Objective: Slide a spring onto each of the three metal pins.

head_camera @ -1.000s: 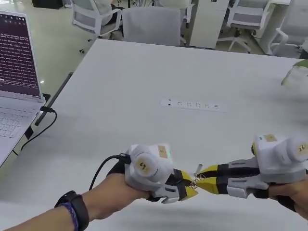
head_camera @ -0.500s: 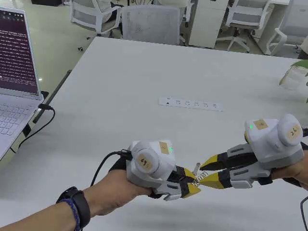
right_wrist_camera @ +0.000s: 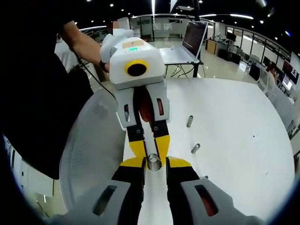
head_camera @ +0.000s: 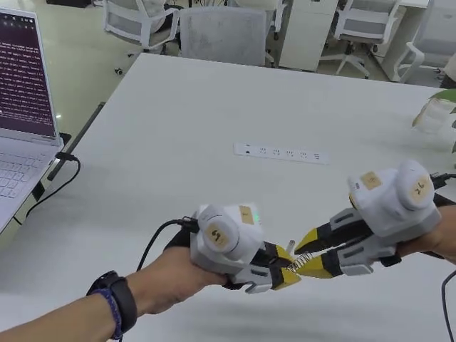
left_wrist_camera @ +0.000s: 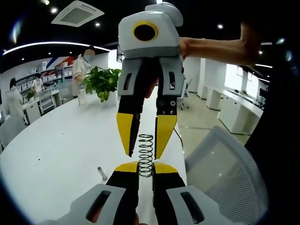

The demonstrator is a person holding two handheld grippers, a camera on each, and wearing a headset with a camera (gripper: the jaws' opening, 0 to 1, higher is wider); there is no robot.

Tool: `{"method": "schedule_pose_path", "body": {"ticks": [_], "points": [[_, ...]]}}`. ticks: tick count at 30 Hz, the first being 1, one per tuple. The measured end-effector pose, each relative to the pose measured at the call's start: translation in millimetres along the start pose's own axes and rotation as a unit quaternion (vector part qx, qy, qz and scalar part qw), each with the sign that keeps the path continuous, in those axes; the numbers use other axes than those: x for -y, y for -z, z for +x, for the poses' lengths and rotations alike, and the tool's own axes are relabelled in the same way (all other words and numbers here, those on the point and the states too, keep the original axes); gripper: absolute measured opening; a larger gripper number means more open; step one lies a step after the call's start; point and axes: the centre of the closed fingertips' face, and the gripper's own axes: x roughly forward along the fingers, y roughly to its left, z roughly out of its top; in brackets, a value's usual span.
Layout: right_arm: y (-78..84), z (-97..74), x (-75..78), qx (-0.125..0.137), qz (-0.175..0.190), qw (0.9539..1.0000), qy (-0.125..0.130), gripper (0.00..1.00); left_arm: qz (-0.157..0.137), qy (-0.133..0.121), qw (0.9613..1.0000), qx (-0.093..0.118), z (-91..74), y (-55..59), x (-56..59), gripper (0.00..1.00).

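Note:
A small coil spring stands between both grippers just above the white table. My left gripper is shut on the spring's near end. My right gripper faces it nose to nose, open, its yellow fingers on either side of the spring with a gap on each side. In the head view the spring bridges the left gripper and the right gripper. A short metal pin stands just behind them. In the right gripper view two pins sit on the table beyond the spring.
An open laptop with a black cable sits at the table's left edge. A flush power strip lies mid-table. A potted plant in a glass stands far right. Office chairs line the far edge.
The right gripper's jaws have spread apart and its body has lifted and tilted. The left gripper keeps its hold on the spring in much the same place.

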Motion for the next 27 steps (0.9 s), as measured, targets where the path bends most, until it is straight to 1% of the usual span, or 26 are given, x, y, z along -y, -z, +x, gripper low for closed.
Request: {"method": "schedule_pose_path", "body": {"ticks": [6, 9, 11, 27], "points": [[0.1, 1.0, -3.1, -0.012, -0.012, 0.9998, -0.008, 0.10, 0.002, 0.002, 1.0000, 0.002, 1.5, -1.5, 1.6, 0.02], [2.4, 2.9, -4.9, -0.025, -0.020, 0.9994, -0.013, 0.10, 0.003, 0.003, 1.0000, 0.002, 1.8, -2.7, 1.9, 0.02], [2.6, 2.9, -4.9, -0.028, -0.024, 0.9992, -0.014, 0.10, 0.003, 0.004, 1.0000, 0.000, 1.7, -1.9, 2.3, 0.02], [4.9, 5.3, -6.3, -0.045, -0.049, 0.9976, -0.019, 0.08, 0.003, 0.006, 1.0000, -0.004, 2.1, 0.8, 3.5, 0.02]]}}
